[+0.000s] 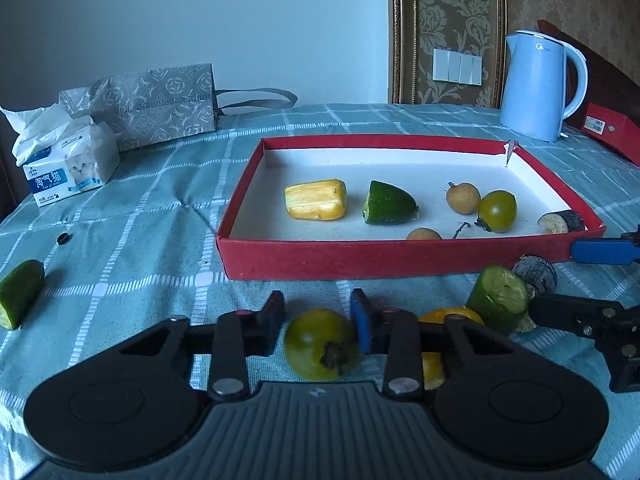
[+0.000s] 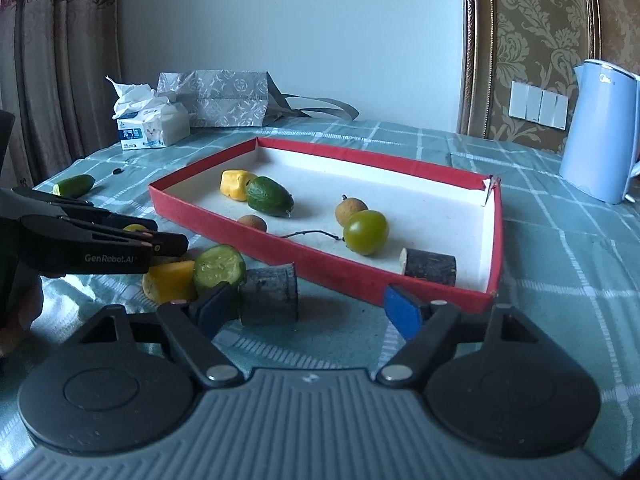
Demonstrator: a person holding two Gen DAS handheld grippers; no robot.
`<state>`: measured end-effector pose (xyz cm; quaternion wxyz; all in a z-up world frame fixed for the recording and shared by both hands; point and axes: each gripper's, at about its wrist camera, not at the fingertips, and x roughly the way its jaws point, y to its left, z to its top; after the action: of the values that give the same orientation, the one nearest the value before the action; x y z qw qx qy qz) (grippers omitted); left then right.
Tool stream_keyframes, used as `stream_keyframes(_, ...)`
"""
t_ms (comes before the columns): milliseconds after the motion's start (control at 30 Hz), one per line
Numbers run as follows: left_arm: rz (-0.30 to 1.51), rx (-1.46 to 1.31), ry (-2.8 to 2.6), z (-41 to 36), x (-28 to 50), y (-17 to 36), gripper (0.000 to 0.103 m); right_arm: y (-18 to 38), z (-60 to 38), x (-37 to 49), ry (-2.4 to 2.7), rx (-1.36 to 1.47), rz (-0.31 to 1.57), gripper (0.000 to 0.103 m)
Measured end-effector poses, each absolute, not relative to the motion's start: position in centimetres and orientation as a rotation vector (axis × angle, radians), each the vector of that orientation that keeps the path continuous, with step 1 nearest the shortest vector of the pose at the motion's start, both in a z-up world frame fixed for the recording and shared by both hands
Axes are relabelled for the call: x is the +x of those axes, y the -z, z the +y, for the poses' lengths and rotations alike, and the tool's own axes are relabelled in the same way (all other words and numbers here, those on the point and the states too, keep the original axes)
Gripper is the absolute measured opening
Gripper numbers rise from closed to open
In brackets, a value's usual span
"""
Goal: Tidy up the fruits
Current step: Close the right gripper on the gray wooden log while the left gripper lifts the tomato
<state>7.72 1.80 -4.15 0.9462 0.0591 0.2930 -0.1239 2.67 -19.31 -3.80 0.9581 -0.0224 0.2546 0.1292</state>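
My left gripper (image 1: 316,314) is closed around a green tomato (image 1: 320,344) on the tablecloth, just in front of the red tray (image 1: 360,262). My right gripper (image 2: 308,306) is open; a dark eggplant piece (image 2: 270,294) lies by its left finger, not held. Beside it lie a cucumber piece (image 2: 219,268) and a yellow piece (image 2: 170,282). The tray (image 2: 224,222) holds a yellow piece (image 1: 316,200), a cucumber end (image 1: 388,204), two longans (image 1: 463,198), a green tomato (image 1: 497,210) and an eggplant piece (image 2: 429,268).
Another cucumber piece (image 1: 18,294) lies far left on the cloth. A tissue pack (image 1: 68,160) and grey bag (image 1: 160,100) stand at the back left. A blue kettle (image 1: 538,84) and red box (image 1: 612,130) stand at the back right.
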Motion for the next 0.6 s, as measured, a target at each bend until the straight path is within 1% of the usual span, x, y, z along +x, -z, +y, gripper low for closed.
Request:
stream_keyframes(133, 0.593, 0.121, 0.239, 1.88, 7.80, 4.14, 0.032, 3.77, -19.16, 2.64, -0.271, -0.054, 0.506, 0.074)
stream_keyframes(267, 0.590, 0.126, 0.239, 1.81, 7.79, 4.13, 0.031, 3.69, -18.97, 2.63, -0.271, -0.061, 0.502, 0.072)
stream_keyframes(300, 0.590, 0.125, 0.239, 1.83, 7.80, 4.14, 0.031, 3.69, -18.94, 2.67, -0.271, -0.062, 0.503, 0.069)
stream_keyframes(400, 0.592, 0.122, 0.235, 1.90, 7.81, 4.14, 0.031, 4.04, -18.82, 3.15, -0.294, -0.069, 0.552, 0.055)
stream_keyframes(600, 0.591, 0.124, 0.234, 1.81, 7.79, 4.13, 0.031, 4.41, -18.43, 3.57, -0.296, -0.087, 0.588, 0.054)
